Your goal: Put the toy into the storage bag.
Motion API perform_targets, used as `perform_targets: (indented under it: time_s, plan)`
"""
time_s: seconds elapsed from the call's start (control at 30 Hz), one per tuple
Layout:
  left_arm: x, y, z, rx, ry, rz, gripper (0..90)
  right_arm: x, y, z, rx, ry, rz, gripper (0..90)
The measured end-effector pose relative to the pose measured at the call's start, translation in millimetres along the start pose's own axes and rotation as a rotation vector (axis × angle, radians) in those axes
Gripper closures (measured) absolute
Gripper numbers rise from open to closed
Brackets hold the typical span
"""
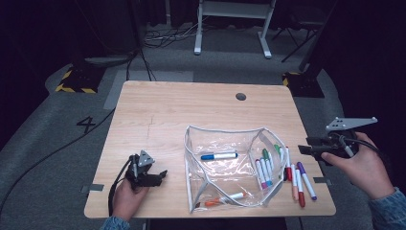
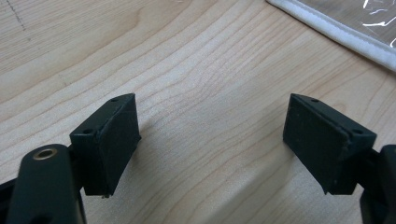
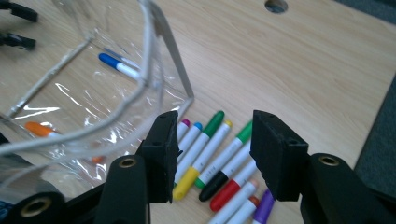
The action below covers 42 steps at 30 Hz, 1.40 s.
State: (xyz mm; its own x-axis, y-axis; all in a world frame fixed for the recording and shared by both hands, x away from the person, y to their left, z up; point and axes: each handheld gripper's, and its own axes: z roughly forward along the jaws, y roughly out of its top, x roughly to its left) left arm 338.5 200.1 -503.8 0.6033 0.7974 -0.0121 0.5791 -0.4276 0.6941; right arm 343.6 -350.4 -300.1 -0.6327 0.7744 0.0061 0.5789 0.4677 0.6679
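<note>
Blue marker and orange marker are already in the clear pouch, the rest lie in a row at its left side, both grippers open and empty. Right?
Not quite: the row of markers lies at the pouch's right side, near the right gripper, as the high view shows. The rest holds: the blue marker and orange marker are inside, and the left gripper is open and empty too.

Left claw [image 2: 210,140] gapes wide over bare wooden table [image 2: 196,60]; pouch edge [image 2: 345,37] top right.

High view overlooks the table [image 1: 158,110]; both gripper views skim it closely.
</note>
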Motion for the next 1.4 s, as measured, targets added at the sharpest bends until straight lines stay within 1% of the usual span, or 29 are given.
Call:
perform_targets:
  time_s: [0.1, 0.2, 0.37, 0.53, 0.7, 0.8, 0.87, 0.97, 1.0, 1.1, 1.13, 1.17, 1.23, 1.27, 1.3, 1.33, 1.4]
  plan:
    - [0.0, 0.0, 0.0, 0.000, 0.000, 0.000, 18.8, -11.3, -13.4, 4.0, 0.026, -0.028, 0.035, 53.4]
    - [0.0, 0.0, 0.1, -0.001, 0.000, 0.000, 18.8, -20.6, -25.2, 8.7, 0.046, -0.045, 0.066, 54.0]
    - [-0.2, 0.0, 0.0, 0.000, 0.001, -0.003, 18.8, -33.3, -48.9, 20.7, 0.104, -0.073, 0.116, 54.4]
    - [-0.1, 0.0, 0.0, 0.000, 0.001, -0.003, 18.7, -41.0, -74.0, 37.8, 0.168, -0.084, 0.163, 54.6]
    - [-0.1, 0.0, 0.0, 0.000, 0.000, -0.004, 18.7, -46.9, -95.2, 56.7, 0.220, -0.087, 0.175, 56.7]
    - [-0.1, 0.0, 0.0, 0.000, 0.000, -0.004, 18.7, -48.4, -107.3, 69.1, 0.263, -0.093, 0.202, 59.0]
    - [-0.1, 0.0, 0.0, 0.000, 0.001, -0.004, 18.7, -49.7, -114.4, 77.5, 0.289, -0.096, 0.208, 60.1]
    - [-0.2, -0.1, 0.0, 0.000, 0.001, -0.004, 18.7, -50.1, -122.3, 87.9, 0.319, -0.090, 0.233, 61.5]
    - [-0.1, 0.0, 0.0, 0.000, 0.001, -0.004, 18.7, -50.3, -124.4, 90.7, 0.327, -0.093, 0.233, 62.5]
    - [-0.1, 0.0, 0.0, 0.000, 0.000, -0.004, 18.7, -50.7, -129.2, 97.9, 0.358, -0.100, 0.241, 66.8]
    - [-0.1, 0.0, 0.0, 0.000, 0.001, -0.004, 18.7, -50.4, -130.4, 100.1, 0.364, -0.104, 0.252, 68.8]
    - [-0.1, -0.1, 0.0, 0.000, 0.000, -0.004, 18.7, -50.7, -131.6, 101.7, 0.373, -0.113, 0.256, 71.6]
    - [-0.1, -0.1, 0.0, 0.000, 0.000, -0.004, 18.7, -50.3, -131.8, 101.7, 0.368, -0.147, 0.278, 75.7]
    - [-0.1, 0.0, 0.0, 0.000, 0.000, -0.003, 18.7, -50.6, -132.1, 101.9, 0.363, -0.164, 0.278, 76.7]
    - [-0.2, -0.1, 0.0, 0.000, 0.000, -0.004, 18.7, -50.4, -132.0, 101.7, 0.365, -0.177, 0.291, 76.9]
    - [0.0, 0.0, 0.0, 0.001, 0.001, -0.002, 18.7, -49.8, -131.6, 101.6, 0.371, -0.184, 0.305, 77.0]
    - [-0.1, 0.0, 0.0, 0.000, 0.000, -0.004, 18.7, -50.8, -130.9, 100.7, 0.366, -0.189, 0.302, 77.1]
